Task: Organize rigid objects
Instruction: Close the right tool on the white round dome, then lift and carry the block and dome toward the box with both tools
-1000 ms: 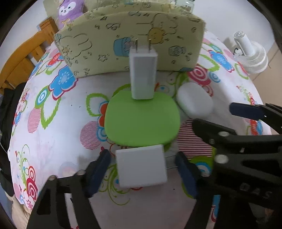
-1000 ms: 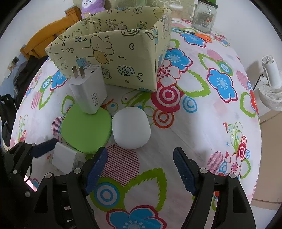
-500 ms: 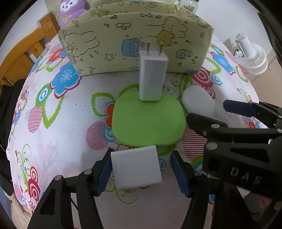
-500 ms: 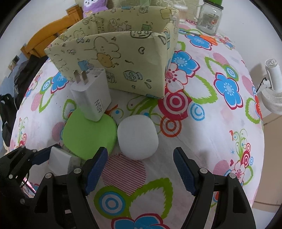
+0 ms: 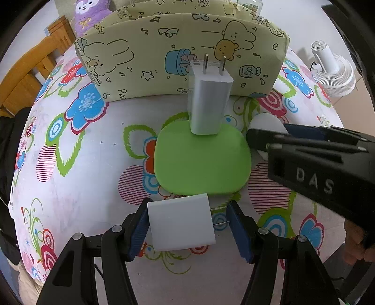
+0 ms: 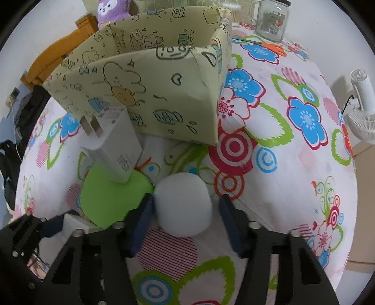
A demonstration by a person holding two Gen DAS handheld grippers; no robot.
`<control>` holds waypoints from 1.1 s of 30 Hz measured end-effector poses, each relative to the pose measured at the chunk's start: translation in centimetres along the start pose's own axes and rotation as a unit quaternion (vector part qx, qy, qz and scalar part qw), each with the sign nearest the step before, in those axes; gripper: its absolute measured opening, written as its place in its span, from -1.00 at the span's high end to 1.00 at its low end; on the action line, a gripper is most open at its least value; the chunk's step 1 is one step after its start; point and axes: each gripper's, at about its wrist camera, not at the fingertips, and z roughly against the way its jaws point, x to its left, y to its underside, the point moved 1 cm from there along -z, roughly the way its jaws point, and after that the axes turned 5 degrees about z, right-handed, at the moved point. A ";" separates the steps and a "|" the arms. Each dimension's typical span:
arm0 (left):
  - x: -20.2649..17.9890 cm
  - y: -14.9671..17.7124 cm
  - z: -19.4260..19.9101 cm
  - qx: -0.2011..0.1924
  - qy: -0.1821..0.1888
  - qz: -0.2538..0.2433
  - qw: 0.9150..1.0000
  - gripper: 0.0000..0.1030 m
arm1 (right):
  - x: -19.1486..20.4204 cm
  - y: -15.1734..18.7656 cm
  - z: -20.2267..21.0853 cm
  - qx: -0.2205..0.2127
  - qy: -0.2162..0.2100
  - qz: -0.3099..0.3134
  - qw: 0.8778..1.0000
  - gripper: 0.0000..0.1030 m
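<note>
A flat white charger (image 5: pixel 181 221) lies between the fingers of my left gripper (image 5: pixel 188 228); the left pad touches it, and a gap with its prongs shows at the right pad. A green rounded case (image 5: pixel 201 160) lies just beyond, with a tall white plug adapter (image 5: pixel 208 101) standing on its far edge. My right gripper (image 6: pixel 185 218) is open around a white rounded case (image 6: pixel 184 204), its pads close on both sides. The yellow cartoon-print box (image 6: pixel 150 93) stands behind, open at the top.
The table has a flowered cloth (image 6: pixel 281 164). A glass jar (image 6: pixel 270 20) and orange scissors (image 6: pixel 274 48) are at the far right, a white fan (image 6: pixel 362 110) off the right edge, a purple plush (image 5: pixel 90 14) and a wooden chair (image 5: pixel 28 77) at the back left.
Both grippers moved forward and narrowed. The left fingers closed in around the flat charger. The right fingers came up around the white case.
</note>
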 end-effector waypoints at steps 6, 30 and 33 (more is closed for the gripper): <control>0.6 -0.4 0.1 -0.001 0.002 -0.001 1.000 -0.28 | 0.5 0.3 -0.1 0.006 0.019 0.014 1.000 0.02; 0.1 1.0 2.3 -0.024 -0.009 -0.003 1.000 -0.28 | 2.4 3.9 2.5 0.011 0.019 0.018 1.000 0.03; 0.3 0.6 2.4 -0.026 -0.014 -0.005 1.000 -0.28 | 2.4 3.8 3.1 0.006 0.016 0.016 1.000 0.02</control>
